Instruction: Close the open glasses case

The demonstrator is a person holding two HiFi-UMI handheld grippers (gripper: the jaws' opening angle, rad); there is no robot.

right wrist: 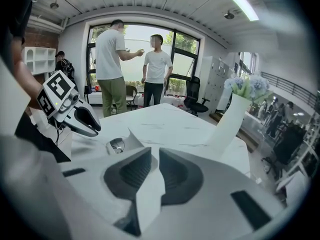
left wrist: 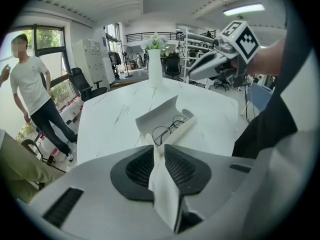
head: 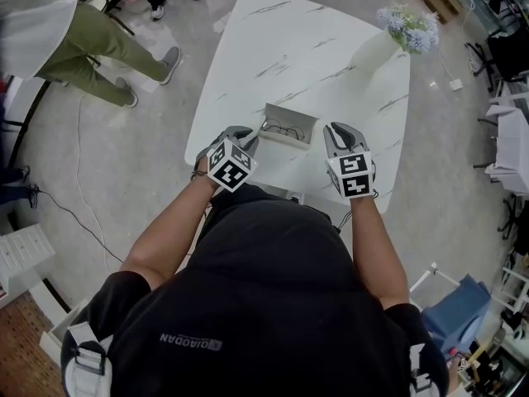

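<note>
The open glasses case [head: 288, 126] is white and lies near the front edge of the white marble table [head: 289, 48], its lid standing up on the far side. Thin wire-framed glasses [left wrist: 170, 127] rest inside the case [left wrist: 167, 121]. My left gripper [head: 245, 136] is just left of the case, shut and holding nothing, with its tips [left wrist: 159, 147] close to the case's near corner. My right gripper [head: 337, 129] hovers just right of the case, shut and holding nothing. In the right gripper view only one end of the case [right wrist: 121, 143] shows, past the jaws [right wrist: 153, 154].
A white vase of pale blue flowers [head: 388, 40] stands at the table's far right corner. A person in green trousers [head: 91, 40] stands on the floor at the left, beside a chair. Two people [right wrist: 130, 64] talk by the window. Shelves and furniture line the room's right side.
</note>
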